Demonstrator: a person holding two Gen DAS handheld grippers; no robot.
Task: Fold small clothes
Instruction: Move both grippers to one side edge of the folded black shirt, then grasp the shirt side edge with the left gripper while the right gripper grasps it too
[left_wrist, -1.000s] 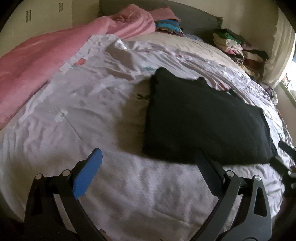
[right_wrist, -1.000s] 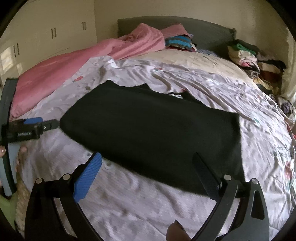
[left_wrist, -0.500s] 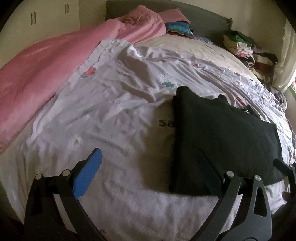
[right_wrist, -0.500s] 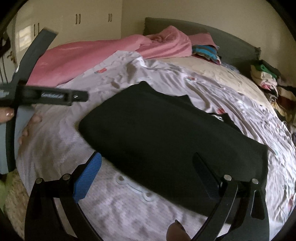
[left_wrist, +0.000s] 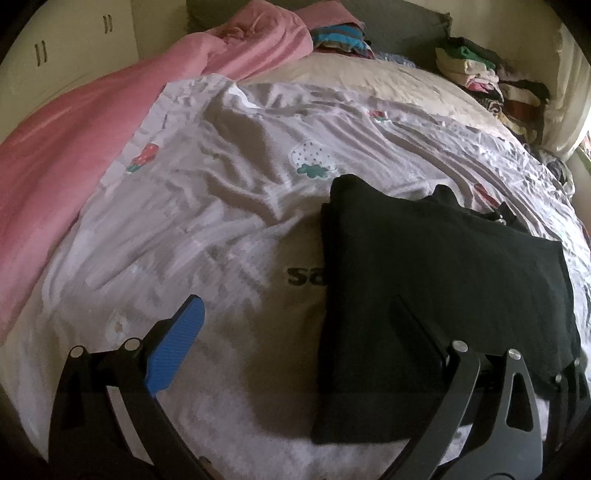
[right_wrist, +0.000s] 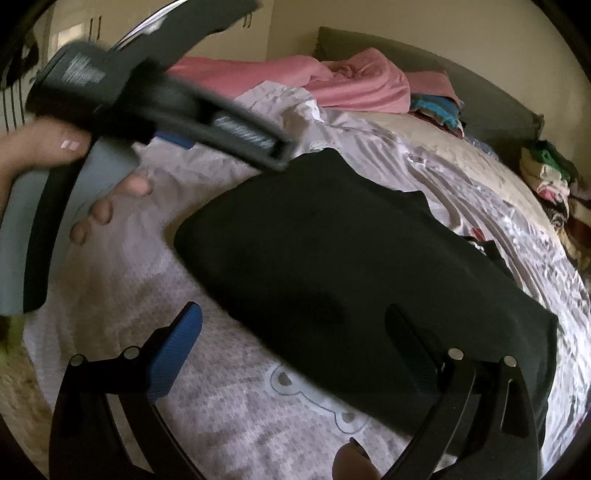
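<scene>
A black garment (left_wrist: 443, 288) lies folded into a flat rectangle on the pale printed bedsheet (left_wrist: 221, 229). My left gripper (left_wrist: 299, 332) hangs open just above the bed. Its blue pad (left_wrist: 177, 347) is over bare sheet, and its dark right finger (left_wrist: 417, 332) is over the garment's near left part. In the right wrist view the same garment (right_wrist: 351, 266) fills the middle. My right gripper (right_wrist: 291, 343) is open above its near edge and holds nothing. A hand (right_wrist: 55, 155) holds the blurred frame of the left tool (right_wrist: 155, 99) at the upper left.
A pink blanket (left_wrist: 74, 147) covers the bed's left side up to the grey headboard (right_wrist: 480, 96). Folded clothes (left_wrist: 340, 37) sit by the headboard and a taller stack (left_wrist: 480, 77) stands at the far right. Wardrobe doors (left_wrist: 55, 55) line the left wall.
My left gripper moved left and closer, so the garment now sits on its right. In the right wrist view the left tool rose from low left to upper left. Both stayed open.
</scene>
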